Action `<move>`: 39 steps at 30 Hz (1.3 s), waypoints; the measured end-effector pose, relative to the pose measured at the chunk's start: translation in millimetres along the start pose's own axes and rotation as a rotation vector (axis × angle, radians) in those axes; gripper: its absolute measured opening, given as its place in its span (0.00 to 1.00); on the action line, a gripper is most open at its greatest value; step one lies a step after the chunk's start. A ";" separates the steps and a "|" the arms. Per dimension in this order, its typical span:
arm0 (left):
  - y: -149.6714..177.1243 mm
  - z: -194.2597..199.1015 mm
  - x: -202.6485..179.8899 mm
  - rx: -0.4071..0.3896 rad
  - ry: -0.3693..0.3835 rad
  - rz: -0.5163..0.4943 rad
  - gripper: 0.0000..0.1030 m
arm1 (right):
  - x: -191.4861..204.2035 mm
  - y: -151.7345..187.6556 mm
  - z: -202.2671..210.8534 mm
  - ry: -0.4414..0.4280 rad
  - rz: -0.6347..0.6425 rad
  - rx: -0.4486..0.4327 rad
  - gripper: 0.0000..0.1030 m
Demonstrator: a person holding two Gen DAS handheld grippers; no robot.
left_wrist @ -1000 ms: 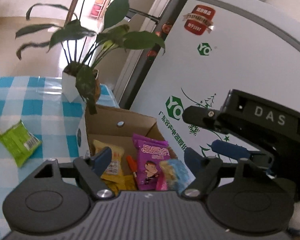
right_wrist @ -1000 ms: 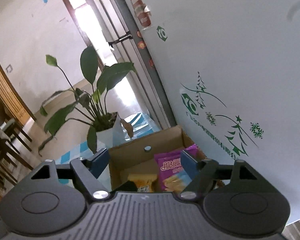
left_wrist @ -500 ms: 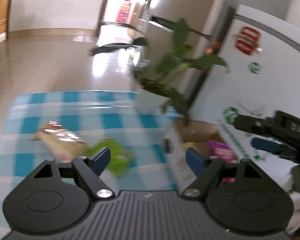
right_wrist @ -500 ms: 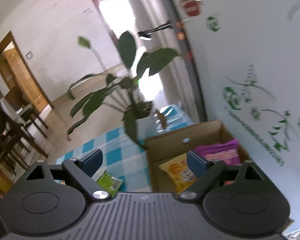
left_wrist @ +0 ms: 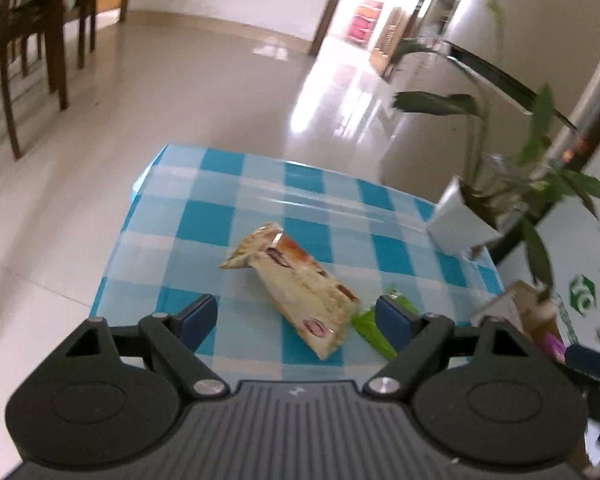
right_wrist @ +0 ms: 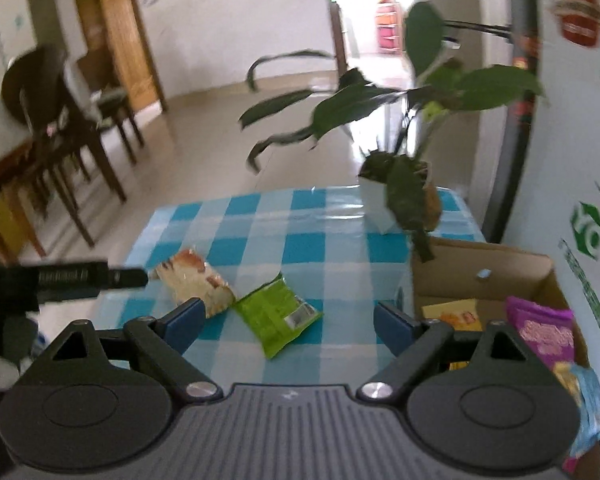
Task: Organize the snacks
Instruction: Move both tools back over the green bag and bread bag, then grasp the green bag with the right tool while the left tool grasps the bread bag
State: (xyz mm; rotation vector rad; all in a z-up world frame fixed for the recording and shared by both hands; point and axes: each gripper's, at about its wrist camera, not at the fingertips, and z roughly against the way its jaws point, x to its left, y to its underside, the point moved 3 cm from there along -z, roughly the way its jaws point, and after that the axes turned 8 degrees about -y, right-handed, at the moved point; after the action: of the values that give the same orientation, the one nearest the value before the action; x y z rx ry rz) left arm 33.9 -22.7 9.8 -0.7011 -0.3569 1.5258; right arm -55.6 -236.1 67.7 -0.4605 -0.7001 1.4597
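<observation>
Both tools are spread and pinch nothing. Ahead of the left tool (left_wrist: 296,316) lies a beige snack packet (left_wrist: 296,284) on the checked counter (left_wrist: 228,216). Ahead of the right tool (right_wrist: 288,320) lies a green packet (right_wrist: 276,314), with a potted plant (right_wrist: 400,184) beyond and a cardboard box (right_wrist: 480,264) of snacks to its right.

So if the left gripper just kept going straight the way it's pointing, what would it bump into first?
Most likely the beige snack packet lying on the checked tablecloth. It sits right ahead between the open fingers of the left gripper, though exact depth is hard to judge.
</observation>
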 end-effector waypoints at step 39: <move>-5.1 -100.2 -31.8 0.116 -0.067 -0.177 0.74 | -2.8 12.9 -151.1 -0.006 0.134 0.258 0.79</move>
State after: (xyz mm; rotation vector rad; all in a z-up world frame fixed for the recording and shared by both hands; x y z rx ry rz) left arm 98.7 -72.5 -56.5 -0.5146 -0.3678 1.3919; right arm 37.3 -218.2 -50.8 -0.3078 -0.4832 1.6522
